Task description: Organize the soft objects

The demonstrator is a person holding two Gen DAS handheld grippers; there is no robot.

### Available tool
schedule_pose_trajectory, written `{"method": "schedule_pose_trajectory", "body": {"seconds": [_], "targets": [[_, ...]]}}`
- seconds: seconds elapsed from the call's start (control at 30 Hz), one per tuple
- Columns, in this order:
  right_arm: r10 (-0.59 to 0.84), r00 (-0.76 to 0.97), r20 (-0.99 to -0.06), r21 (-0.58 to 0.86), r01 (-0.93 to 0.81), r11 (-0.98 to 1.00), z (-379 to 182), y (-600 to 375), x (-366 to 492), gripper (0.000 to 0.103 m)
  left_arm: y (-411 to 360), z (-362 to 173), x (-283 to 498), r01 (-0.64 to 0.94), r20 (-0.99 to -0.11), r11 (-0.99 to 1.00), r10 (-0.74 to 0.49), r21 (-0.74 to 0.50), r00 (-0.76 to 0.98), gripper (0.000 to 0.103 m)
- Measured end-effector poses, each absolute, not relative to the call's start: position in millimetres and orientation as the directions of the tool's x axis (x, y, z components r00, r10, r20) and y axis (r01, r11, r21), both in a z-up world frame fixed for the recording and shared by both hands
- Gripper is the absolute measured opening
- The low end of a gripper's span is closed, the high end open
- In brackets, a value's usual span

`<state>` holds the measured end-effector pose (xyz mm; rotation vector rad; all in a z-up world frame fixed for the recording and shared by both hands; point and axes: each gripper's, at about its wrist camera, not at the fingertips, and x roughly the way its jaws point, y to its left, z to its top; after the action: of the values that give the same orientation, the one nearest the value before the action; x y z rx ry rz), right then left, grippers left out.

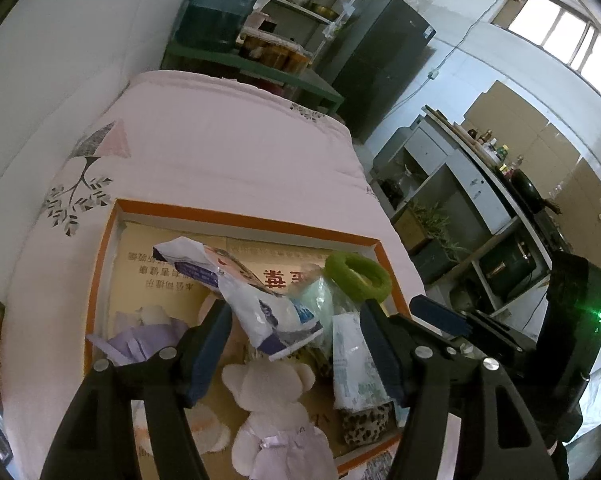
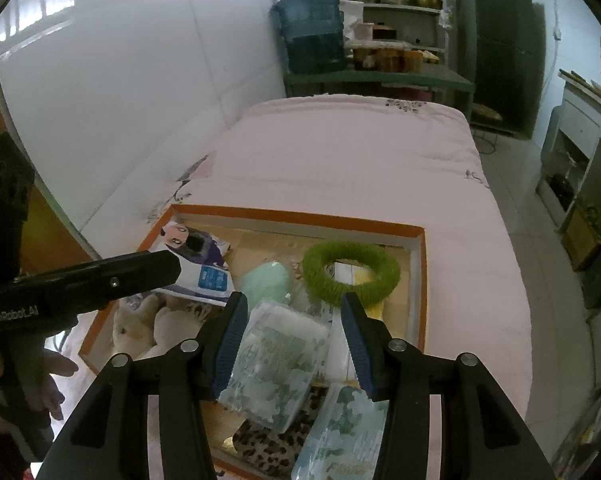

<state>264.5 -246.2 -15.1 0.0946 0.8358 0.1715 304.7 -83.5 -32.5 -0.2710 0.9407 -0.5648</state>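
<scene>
An orange-rimmed cardboard box (image 1: 236,216) (image 2: 300,214) lies on a pink quilted bed and holds soft items. My left gripper (image 1: 296,332) is open above a white and blue plastic packet (image 1: 260,300), with a pale plush bear (image 1: 268,400) below it. My right gripper (image 2: 294,340) is open over a green-patterned tissue pack (image 2: 276,364); a second tissue pack (image 2: 340,432) lies beside it. A green fuzzy ring (image 1: 358,272) (image 2: 350,272) rests at the box's far right. A leopard-print item (image 2: 272,448) lies underneath. A mint pouch (image 2: 266,282) sits mid-box.
The pink bed (image 2: 340,152) stretches beyond the box. A water jug (image 2: 312,28), shelves and a dark fridge (image 2: 504,40) stand past the bed. A white wall runs on the left. Cabinets (image 1: 460,184) line the right aisle.
</scene>
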Motion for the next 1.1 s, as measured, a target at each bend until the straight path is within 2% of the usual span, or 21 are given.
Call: {"method": "schedule_pose_trajectory", "body": {"seconds": [0.8,1.1], "targets": [[0.187,0.681,-0.708,0.149,-0.115,0.982,0.7,-236.2,227.5,0.05,-80.2,-3.7,255.2,0.384,-0.648,0.828,-0.559,-0.409,0.517,0.066],[0.125,0.721,-0.682,0.093,-0.084,0.992,9.9,-226.1,198.0,0.05,-69.2,7.7,231.1,0.371,-0.626,0.859,-0.511,-0.353,0.589,0.066]]}}
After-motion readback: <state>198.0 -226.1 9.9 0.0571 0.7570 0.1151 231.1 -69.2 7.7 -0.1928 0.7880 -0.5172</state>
